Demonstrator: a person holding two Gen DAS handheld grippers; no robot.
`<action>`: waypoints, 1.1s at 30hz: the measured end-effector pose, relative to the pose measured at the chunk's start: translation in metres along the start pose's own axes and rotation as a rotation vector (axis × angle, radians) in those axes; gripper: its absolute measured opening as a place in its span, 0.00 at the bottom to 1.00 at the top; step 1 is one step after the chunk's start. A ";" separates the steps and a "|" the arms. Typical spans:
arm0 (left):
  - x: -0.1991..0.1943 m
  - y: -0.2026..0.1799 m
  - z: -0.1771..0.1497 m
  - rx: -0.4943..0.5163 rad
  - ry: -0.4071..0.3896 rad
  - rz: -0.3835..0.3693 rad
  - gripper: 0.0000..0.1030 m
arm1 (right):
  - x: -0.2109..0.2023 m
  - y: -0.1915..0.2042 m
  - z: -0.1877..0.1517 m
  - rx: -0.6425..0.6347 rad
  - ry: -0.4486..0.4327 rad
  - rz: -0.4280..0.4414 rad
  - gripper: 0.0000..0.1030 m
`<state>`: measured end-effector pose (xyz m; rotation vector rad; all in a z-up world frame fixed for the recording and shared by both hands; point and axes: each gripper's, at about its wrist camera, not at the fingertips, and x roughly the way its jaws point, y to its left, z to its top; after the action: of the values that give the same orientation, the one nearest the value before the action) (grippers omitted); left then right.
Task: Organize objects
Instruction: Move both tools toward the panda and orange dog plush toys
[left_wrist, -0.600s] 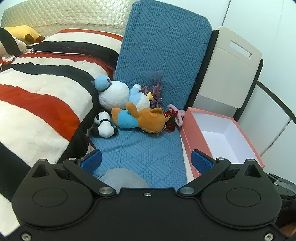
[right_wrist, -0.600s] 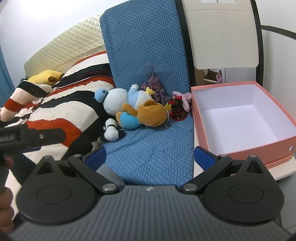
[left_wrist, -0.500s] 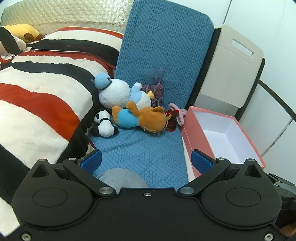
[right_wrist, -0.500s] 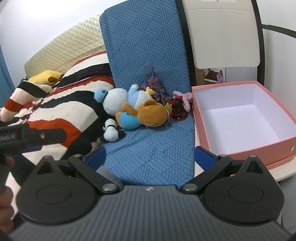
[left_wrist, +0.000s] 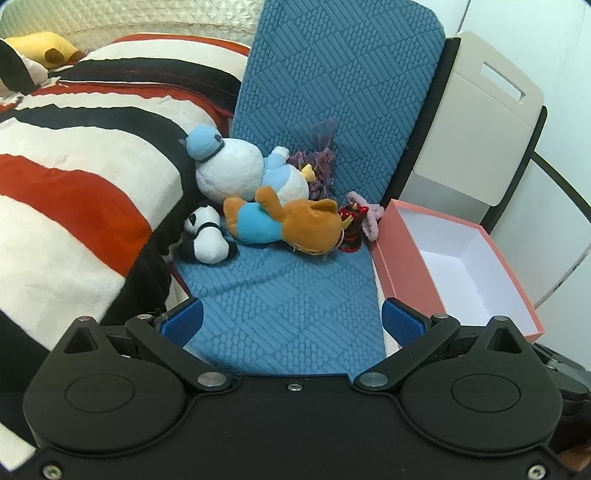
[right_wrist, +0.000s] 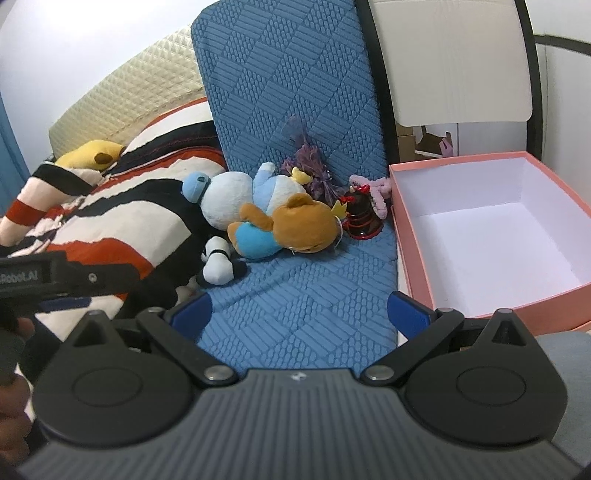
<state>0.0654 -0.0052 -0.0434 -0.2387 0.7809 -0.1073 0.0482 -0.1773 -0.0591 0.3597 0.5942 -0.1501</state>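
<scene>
Blue padded fingers (left_wrist: 183, 320) on the left gripper (left_wrist: 291, 325) and the right gripper (right_wrist: 299, 314) stand spread wide with nothing between them, over the near end of the blue quilted mat (left_wrist: 295, 295). I judge the step is a first pick: go for the panda (left_wrist: 205, 240), nearest and loose at the mat's left edge beside the striped blanket (left_wrist: 74, 177), pinching its body. Behind it lie one brown bear (left_wrist: 284, 225), one white duck plush (left_wrist: 240, 170), one red-black trinket (left_wrist: 351, 229), one pink trinket (left_wrist: 369, 218) and one purple bundle (left_wrist: 323, 166). One empty pink box (right_wrist: 491, 236) waits off the mat's right edge.
</scene>
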 end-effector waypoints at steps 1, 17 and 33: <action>0.002 -0.001 0.001 0.003 0.001 0.001 1.00 | 0.004 -0.002 0.000 0.007 0.005 0.009 1.00; 0.065 0.005 0.018 0.004 0.028 0.033 0.99 | 0.060 -0.023 0.012 -0.033 -0.026 0.055 0.94; 0.198 0.032 0.042 -0.015 0.116 0.126 0.99 | 0.150 -0.027 0.047 -0.182 -0.010 0.058 0.87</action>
<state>0.2352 -0.0034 -0.1587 -0.1984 0.9100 0.0035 0.1890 -0.2246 -0.1164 0.1998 0.5825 -0.0420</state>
